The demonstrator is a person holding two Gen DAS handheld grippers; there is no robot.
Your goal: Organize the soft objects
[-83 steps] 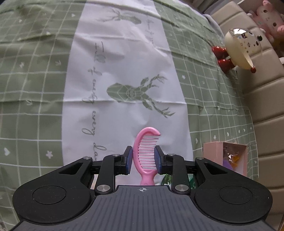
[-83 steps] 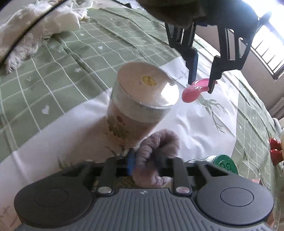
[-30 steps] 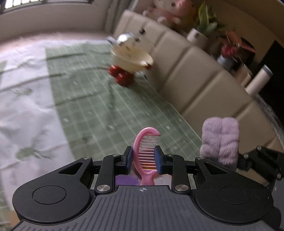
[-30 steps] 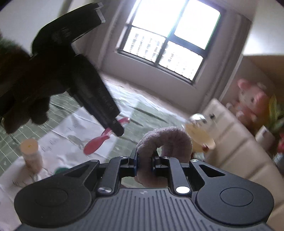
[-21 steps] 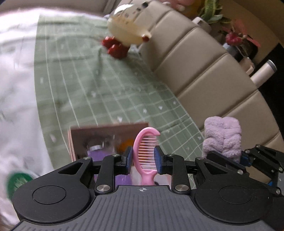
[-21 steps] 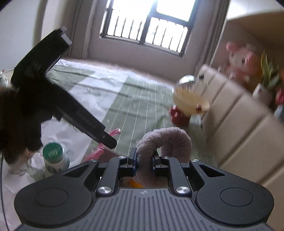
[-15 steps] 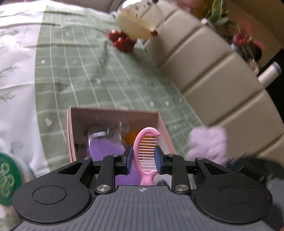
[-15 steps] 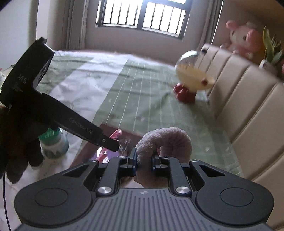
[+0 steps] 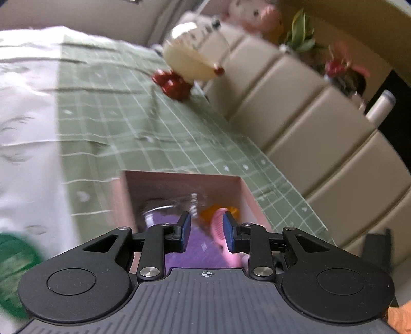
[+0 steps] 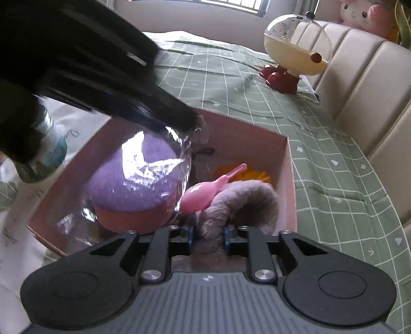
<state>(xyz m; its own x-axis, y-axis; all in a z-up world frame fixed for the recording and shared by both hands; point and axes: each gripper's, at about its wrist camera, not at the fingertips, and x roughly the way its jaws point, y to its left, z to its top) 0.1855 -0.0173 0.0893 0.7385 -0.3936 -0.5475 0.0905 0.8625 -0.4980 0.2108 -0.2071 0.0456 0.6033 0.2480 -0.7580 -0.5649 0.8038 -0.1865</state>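
Note:
A pink cardboard box (image 10: 289, 179) stands on the green checked cloth. My left gripper (image 9: 206, 231) hovers over it with its jaws apart. The pink comb (image 9: 222, 237) tilts loose against the right pad; in the right wrist view the comb (image 10: 203, 191) lies inside the box, below the left gripper (image 10: 190, 120). My right gripper (image 10: 208, 236) is low at the box's near edge. Its jaws are opening, and the mauve fuzzy band (image 10: 244, 200) still fills the gap and touches both pads. A purple ball in clear wrap (image 10: 133, 179) and an orange item (image 10: 257, 174) share the box.
A green-capped bottle (image 10: 48, 149) stands just left of the box. A cream round toy on red feet (image 10: 295, 51) sits further back on the cloth. A beige padded backrest (image 10: 359, 90) runs along the right, with a pink plush (image 10: 359, 12) on top.
Both grippers have come down over the pink box. The comb stood upright in the left jaws and now tips loose into the box. The right jaws have widened slightly around the band.

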